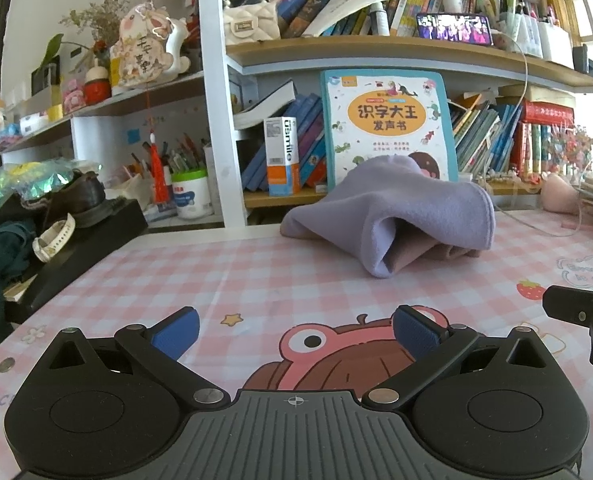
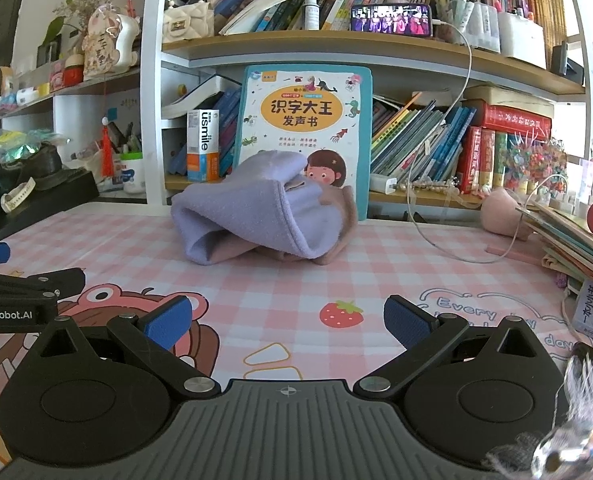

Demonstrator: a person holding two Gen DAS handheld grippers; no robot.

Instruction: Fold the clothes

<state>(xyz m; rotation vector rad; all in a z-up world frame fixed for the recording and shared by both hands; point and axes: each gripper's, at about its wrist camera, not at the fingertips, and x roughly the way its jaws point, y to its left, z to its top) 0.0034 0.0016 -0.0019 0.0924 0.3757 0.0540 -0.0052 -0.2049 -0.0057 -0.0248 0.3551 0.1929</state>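
Ahead, crumpled purple cloth (image 1: 392, 216) on the table (image 1: 256, 280): soft, light, limp; best taken at its hemmed edge. Left gripper (image 1: 294, 334) and right gripper (image 2: 286, 322) both spread, empty.

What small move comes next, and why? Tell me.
Probably bring both grippers forward to the purple garment. It lies crumpled on the checked mat, and the left gripper and right gripper are open, empty and short of it.

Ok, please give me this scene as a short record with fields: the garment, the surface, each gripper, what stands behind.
garment: purple cloth, crumpled in a heap, not folded
surface: pink checked mat
left gripper: open, empty, short of the cloth
right gripper: open, empty, short of the cloth
behind: children's book upright against the shelf
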